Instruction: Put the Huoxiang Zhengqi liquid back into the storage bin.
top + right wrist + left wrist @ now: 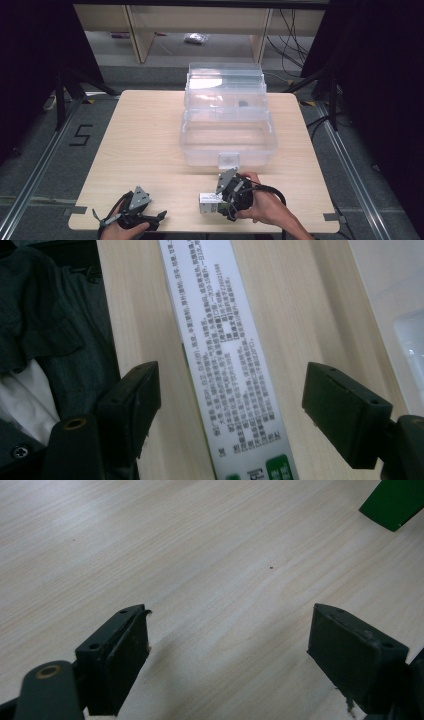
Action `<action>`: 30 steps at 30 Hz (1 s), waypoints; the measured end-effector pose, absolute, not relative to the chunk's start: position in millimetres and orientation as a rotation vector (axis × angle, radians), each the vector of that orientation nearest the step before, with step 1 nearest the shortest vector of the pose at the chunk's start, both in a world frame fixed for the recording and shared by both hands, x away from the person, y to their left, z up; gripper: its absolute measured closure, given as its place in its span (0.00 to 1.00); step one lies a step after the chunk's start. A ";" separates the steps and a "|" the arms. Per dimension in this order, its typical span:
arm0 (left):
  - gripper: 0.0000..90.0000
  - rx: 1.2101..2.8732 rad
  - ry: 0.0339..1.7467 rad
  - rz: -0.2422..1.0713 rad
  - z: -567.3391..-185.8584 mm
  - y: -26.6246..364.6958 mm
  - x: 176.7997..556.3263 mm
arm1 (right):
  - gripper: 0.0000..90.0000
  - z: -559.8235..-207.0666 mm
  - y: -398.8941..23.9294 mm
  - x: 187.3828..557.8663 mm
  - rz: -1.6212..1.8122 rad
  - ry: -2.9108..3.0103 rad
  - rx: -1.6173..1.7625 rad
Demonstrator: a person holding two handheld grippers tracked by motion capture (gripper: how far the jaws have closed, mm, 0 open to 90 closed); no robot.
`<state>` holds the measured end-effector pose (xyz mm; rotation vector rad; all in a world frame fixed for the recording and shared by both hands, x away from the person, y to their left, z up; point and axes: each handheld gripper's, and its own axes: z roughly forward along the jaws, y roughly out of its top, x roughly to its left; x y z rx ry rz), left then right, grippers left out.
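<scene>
A long white carton [225, 360] with dense printed text and a green end lies flat on the wooden table. My right gripper [232, 390] is open and straddles it, with a gap on each side between jaw and carton. In the high view the carton [209, 204] sits near the table's front edge, and the right gripper [222, 204] is over it in a hand. My left gripper [159, 216] rests at the front left, open, pointing right. Its own view shows the left gripper [230, 630] over bare wood, with the carton's green corner [395, 500] farther off.
A clear plastic storage box [227, 137] with its lid raised stands at the table's middle and back, just beyond the right gripper. Its wall [395, 300] shows at the right. Dark clothing [50, 330] lies past the table's front edge. Bare wood [140, 145] spreads at the left.
</scene>
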<state>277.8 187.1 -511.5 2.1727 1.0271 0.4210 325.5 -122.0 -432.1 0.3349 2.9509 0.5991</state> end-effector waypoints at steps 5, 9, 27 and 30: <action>0.18 2.169 1.028 0.423 -511.4 187.3 278.0 | 0.33 -435.7 -118.2 327.5 0.555 2.957 0.355; 0.17 2.172 1.028 0.422 -511.6 187.4 277.9 | 0.35 -438.3 -115.6 330.1 0.531 2.972 0.324; 0.17 2.183 1.020 0.424 -511.0 187.9 278.1 | 0.47 -444.8 -111.0 332.6 0.378 2.989 0.314; 0.17 2.185 1.020 0.420 -511.3 187.7 278.0 | 0.50 -446.7 -111.1 335.5 0.379 2.997 0.239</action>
